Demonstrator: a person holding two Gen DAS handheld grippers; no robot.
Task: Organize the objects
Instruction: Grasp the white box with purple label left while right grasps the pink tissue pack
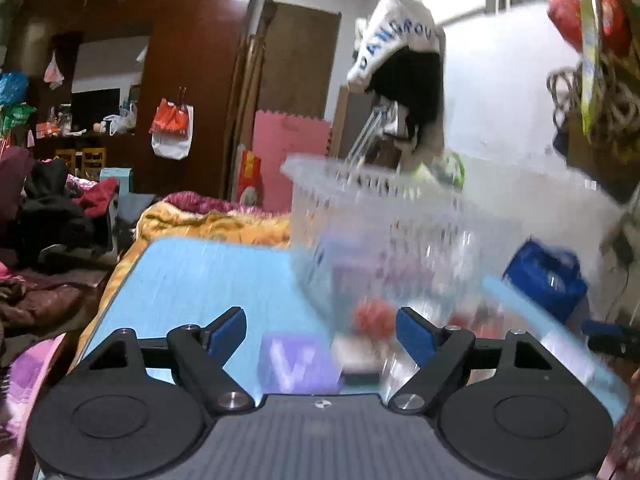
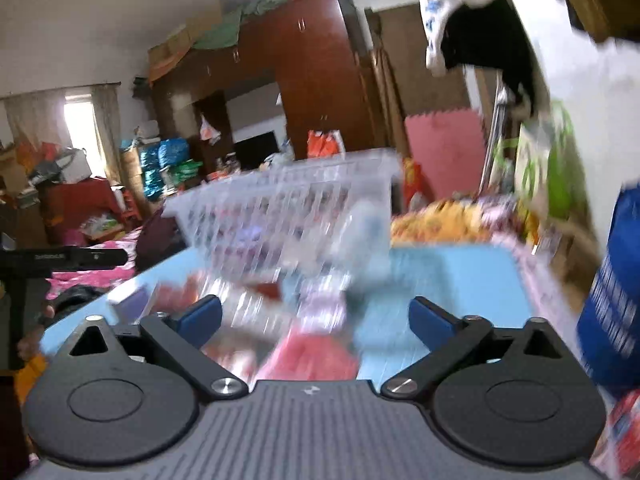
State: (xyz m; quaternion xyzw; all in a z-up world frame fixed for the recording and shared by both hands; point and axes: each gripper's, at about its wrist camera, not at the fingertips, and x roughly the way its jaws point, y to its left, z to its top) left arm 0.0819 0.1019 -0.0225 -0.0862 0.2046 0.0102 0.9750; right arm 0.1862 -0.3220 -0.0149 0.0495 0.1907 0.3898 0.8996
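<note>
A clear slotted plastic basket [image 1: 400, 216] stands on the light blue table [image 1: 192, 276], blurred by motion. It also shows in the right wrist view [image 2: 296, 200], with items inside. My left gripper [image 1: 320, 332] is open just above the table, with a purple box [image 1: 298, 364] and a small red object [image 1: 374, 318] between and beyond its fingers. My right gripper [image 2: 316, 320] is open over blurred red and pink packets [image 2: 316, 348] and a clear packet [image 2: 256, 312]. A purple box [image 2: 132, 298] lies at the table's left edge.
A blue bag [image 1: 548, 280] stands right of the basket, and it also shows in the right wrist view [image 2: 612, 300]. A yellow quilt [image 1: 208, 220] and clothes lie on the bed beyond the table. A pink foam mat [image 2: 444, 152] and brown wardrobe [image 2: 320, 80] stand behind.
</note>
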